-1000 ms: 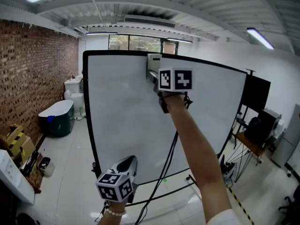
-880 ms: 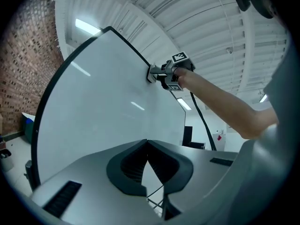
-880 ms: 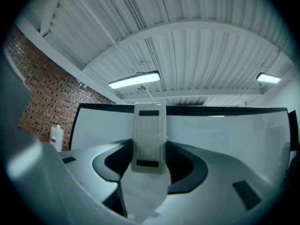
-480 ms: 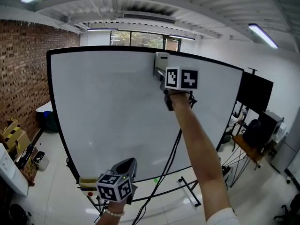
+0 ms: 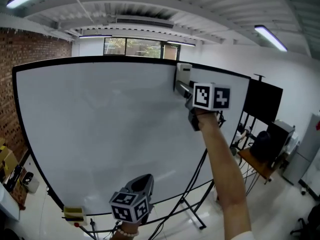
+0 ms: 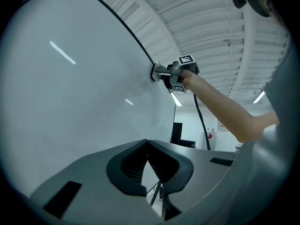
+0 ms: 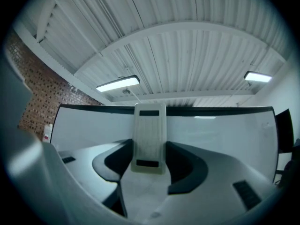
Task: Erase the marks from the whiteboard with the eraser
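The eraser point(image 7: 150, 125), clamped in our right gripper's point(image 7: 149, 149) fingers, has slid right along the whiteboard's point(image 5: 100, 134) top edge, seemingly leaving no marks, while our left gripper's point(image 6: 148, 144) fingers are closed, empty.

- One whiteboard point(image 5: 100, 134).
- One eraser point(image 5: 183, 77).
- Two grippers: the left gripper point(image 5: 144, 178) and the right gripper point(image 5: 183, 87).
- Four ceiling strip lights point(image 5: 270, 37) in the head view.
- One black screen point(image 5: 262, 101).
- One small yellow block point(image 5: 73, 213).
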Demonstrator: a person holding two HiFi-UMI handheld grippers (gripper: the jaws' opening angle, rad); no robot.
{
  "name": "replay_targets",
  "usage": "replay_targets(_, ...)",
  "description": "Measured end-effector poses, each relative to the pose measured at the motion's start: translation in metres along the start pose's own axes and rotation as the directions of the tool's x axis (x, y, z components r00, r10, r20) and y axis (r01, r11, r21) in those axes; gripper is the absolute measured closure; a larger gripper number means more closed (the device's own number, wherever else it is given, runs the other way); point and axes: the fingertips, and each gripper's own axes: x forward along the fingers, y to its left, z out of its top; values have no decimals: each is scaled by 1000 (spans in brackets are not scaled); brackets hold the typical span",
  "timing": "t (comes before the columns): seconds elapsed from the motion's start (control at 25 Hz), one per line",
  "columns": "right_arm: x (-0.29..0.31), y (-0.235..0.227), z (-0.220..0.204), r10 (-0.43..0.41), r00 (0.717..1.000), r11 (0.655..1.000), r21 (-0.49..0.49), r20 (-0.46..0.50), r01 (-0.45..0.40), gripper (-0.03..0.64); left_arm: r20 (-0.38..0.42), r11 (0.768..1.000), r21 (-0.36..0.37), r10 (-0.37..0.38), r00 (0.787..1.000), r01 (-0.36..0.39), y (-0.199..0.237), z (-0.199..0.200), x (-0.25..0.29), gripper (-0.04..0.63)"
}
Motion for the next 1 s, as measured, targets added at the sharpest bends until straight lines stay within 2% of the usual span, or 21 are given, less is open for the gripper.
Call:
replay_targets(0.2,-6,-53,-1,-15,1000,1000,-11,22,16,368,17,996,-7,-83,996,83,-12,7,57,606)
replay_targets(0.32,-11,-94,3,-53,998,998,-24,35,54,368,14,990,1,-142,990,142,-26,12,88,606)
replay_targets(0.52,-24,-180,5,-114,992,993,-14,52,115,368,43,985,13,-174,984,174,-51,16,132,607)
replay_targets(0.64,-35,-241,-6,-139,989,990,-21,51,141,368,68,989,5,-145,987,145,-64,5,162,607)
replay_targets(0.8,-45,-321,-13,-92,995,996,23,42,92,368,102,997,-42,-65,993,70,-79,-7,202,607)
replay_targets(1.0,-56,-416,-12,-92,995,996,19,26,92,368,129,998,-65,19,991,-10,-108,-21,233,607)
